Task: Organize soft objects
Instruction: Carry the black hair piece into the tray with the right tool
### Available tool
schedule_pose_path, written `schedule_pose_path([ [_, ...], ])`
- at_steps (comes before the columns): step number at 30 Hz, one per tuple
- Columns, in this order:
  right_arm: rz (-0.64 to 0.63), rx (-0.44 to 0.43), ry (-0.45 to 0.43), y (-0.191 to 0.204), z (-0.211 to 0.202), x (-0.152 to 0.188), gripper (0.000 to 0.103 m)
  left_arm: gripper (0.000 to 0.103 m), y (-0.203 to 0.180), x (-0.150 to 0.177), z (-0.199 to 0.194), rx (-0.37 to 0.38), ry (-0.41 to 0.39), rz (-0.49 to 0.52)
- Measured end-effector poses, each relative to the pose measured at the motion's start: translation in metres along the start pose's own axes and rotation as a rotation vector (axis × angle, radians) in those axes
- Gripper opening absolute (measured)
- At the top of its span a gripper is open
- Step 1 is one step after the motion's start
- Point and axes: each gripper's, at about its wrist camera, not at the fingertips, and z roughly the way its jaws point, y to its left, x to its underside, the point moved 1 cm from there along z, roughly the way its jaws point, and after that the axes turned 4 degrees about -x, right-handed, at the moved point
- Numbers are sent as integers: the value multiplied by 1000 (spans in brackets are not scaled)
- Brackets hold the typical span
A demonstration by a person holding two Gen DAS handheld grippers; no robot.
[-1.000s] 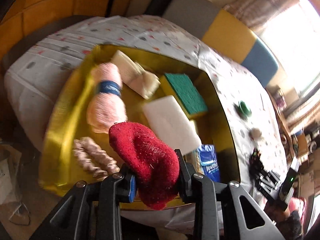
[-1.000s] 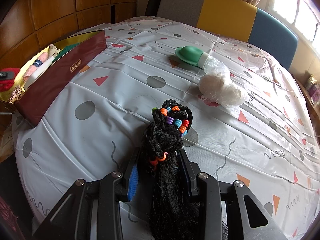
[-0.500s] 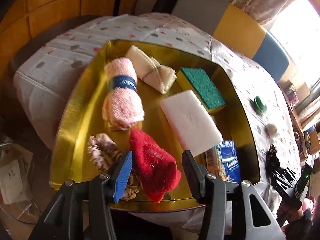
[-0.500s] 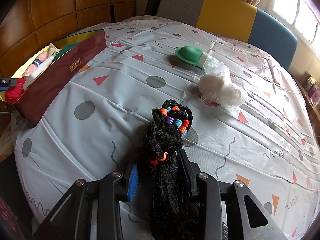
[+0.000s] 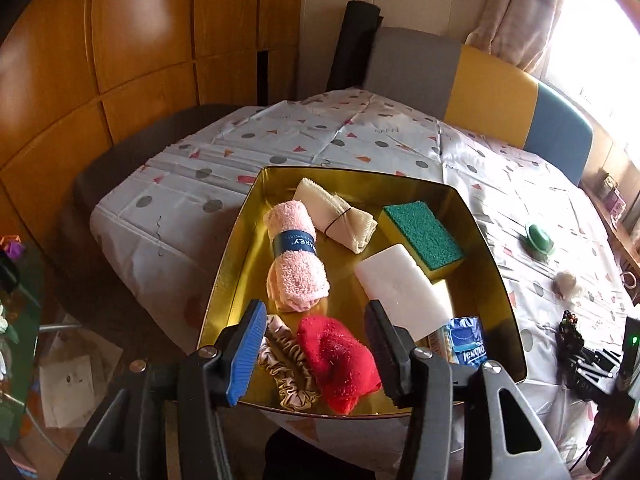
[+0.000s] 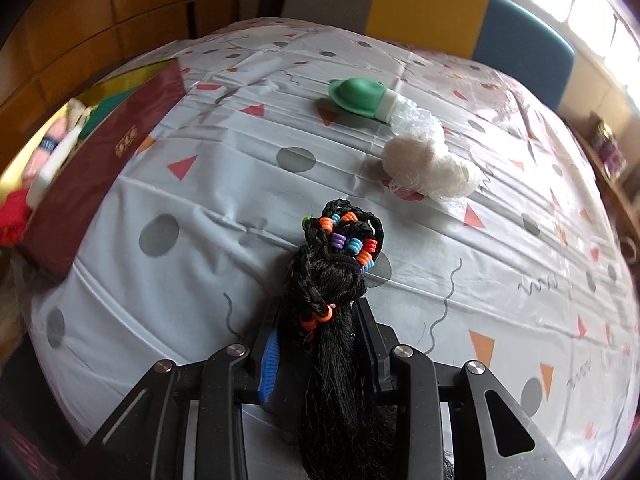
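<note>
My left gripper (image 5: 316,316) is open and empty, raised above the near end of the gold tray (image 5: 480,216). A red sock (image 5: 338,358) lies in the tray below it, beside a beige scrunchie (image 5: 286,364). The tray also holds a pink rolled towel (image 5: 296,256), a cream cloth (image 5: 336,212), a green sponge (image 5: 422,236), a white sponge (image 5: 402,290) and a blue tissue pack (image 5: 466,338). My right gripper (image 6: 316,320) is shut on a black braided hairpiece (image 6: 332,280) with coloured beads, above the table.
A green silicone item (image 6: 358,96) and a white fluffy bundle in plastic (image 6: 430,164) lie on the patterned tablecloth (image 6: 240,168). The tray's dark red outer wall (image 6: 104,168) stands at the left in the right wrist view. A yellow and blue seat back (image 5: 516,108) is behind the table.
My left gripper opened, let the red sock drop into the tray beside the scrunchie, and drew up and back. My right gripper still holds the hairpiece and has shifted slightly.
</note>
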Motion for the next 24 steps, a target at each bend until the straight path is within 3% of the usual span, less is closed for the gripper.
schedule_pose_path([
  [8, 73, -37, 12, 10, -5, -5, 33, 51, 9, 4, 0, -19, 0, -10],
  [14, 99, -127, -76, 28, -40, -31, 33, 51, 15, 7, 3, -25, 7, -23],
  [24, -35, -376, -120, 149, -63, -92, 33, 51, 32, 6, 1, -46, -12, -66],
])
